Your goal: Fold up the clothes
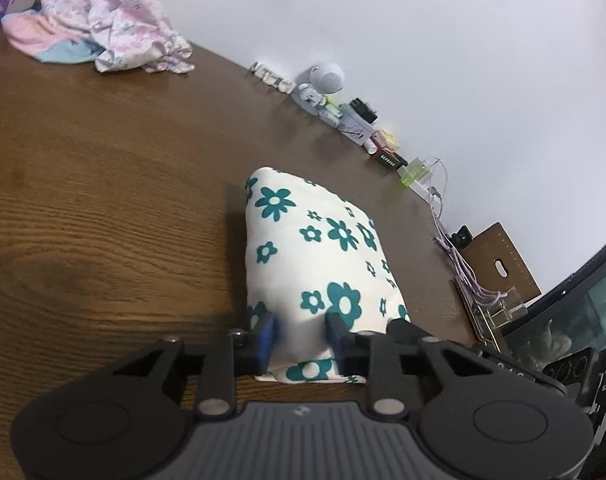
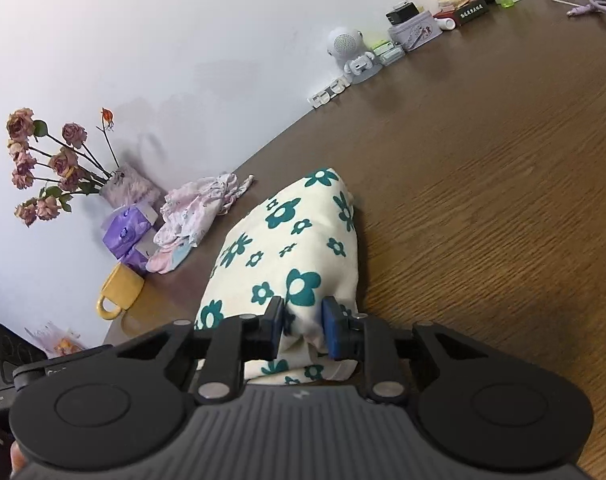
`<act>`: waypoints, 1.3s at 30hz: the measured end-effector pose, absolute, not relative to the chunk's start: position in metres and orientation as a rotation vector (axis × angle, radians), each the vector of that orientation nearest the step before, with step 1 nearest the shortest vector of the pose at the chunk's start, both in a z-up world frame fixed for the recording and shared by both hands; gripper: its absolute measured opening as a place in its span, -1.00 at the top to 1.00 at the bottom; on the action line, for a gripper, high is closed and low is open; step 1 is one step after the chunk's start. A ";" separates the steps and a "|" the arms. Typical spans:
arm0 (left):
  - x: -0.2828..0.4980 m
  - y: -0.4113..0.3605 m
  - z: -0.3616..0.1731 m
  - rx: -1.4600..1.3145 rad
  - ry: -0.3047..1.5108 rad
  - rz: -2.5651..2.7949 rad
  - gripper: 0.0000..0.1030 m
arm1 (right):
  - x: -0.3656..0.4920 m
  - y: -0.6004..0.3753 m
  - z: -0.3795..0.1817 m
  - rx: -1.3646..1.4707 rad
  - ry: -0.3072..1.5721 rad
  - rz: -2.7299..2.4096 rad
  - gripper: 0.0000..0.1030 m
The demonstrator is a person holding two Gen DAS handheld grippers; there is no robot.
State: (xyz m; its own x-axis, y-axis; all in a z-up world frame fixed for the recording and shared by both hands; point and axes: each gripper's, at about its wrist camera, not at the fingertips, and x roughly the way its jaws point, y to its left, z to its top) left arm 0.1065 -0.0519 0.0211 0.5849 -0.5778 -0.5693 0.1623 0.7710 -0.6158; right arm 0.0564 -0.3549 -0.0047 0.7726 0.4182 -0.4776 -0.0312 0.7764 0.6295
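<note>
A cream cloth with teal flowers (image 1: 315,256) is folded into a thick bundle on the brown wooden table (image 1: 103,200). My left gripper (image 1: 301,336) is shut on the near end of the cloth, the fabric pinched between its blue pads. In the right wrist view the same cloth (image 2: 287,256) runs away from me, and my right gripper (image 2: 303,328) is shut on its near end too. A pile of pink and pastel clothes (image 1: 103,32) lies crumpled at the far left by the wall; it also shows in the right wrist view (image 2: 199,216).
Along the wall stand a white robot-shaped speaker (image 1: 323,84), small boxes (image 1: 359,120), a green bottle (image 1: 415,170) and cables (image 1: 463,264). The right wrist view shows a vase of dried roses (image 2: 63,160), purple tissue packs (image 2: 125,236) and a yellow mug (image 2: 117,292).
</note>
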 end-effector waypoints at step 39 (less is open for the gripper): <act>0.152 -0.049 0.027 -0.566 0.822 -0.417 0.43 | 0.106 -0.369 -0.006 0.673 0.663 0.295 -0.01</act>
